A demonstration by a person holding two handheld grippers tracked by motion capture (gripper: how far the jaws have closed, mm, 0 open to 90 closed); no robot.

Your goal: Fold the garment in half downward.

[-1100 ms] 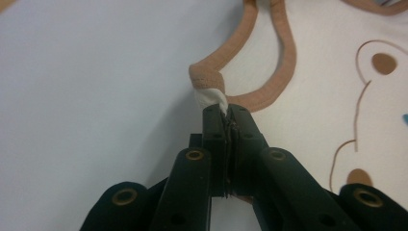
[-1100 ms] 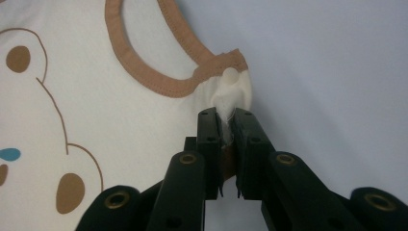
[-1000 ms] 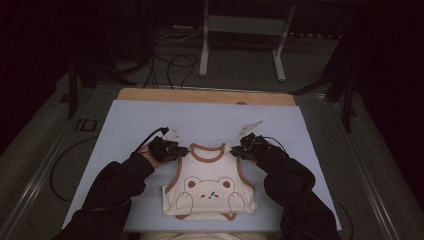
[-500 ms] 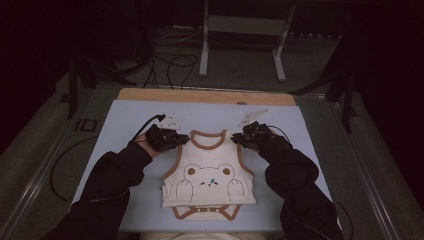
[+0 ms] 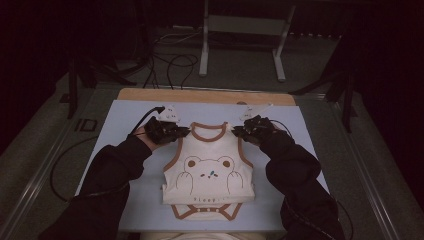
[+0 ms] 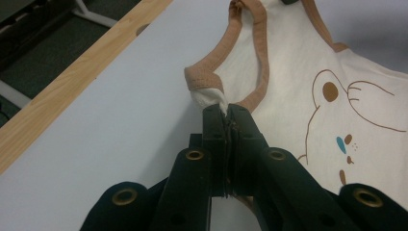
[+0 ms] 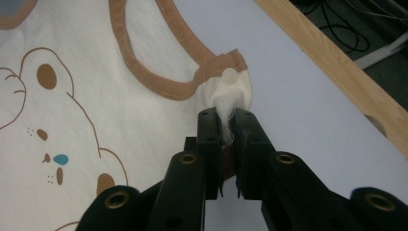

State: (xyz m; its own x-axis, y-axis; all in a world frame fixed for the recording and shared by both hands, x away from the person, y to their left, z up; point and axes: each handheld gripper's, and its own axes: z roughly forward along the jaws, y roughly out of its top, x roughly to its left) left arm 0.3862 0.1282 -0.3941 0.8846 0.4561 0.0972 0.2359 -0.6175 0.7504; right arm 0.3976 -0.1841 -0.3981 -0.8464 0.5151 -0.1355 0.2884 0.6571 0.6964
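Cream bear-print bodysuit hung at the frame's lower centre over the pale desk, long axis running toward the bottom edge; left gripper and right gripper each pinched a shoulder strap tight.

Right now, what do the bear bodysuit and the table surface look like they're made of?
Bear bodysuit: soft cream knit, likely cotton, matte; it bunches where each hand-held gripper pinches a shoulder, and the brown trim shows stitching. Table surface: smooth pale blue-grey sheet, probably laminate or a mat, matte; wooden-looking far edge with visible grain.
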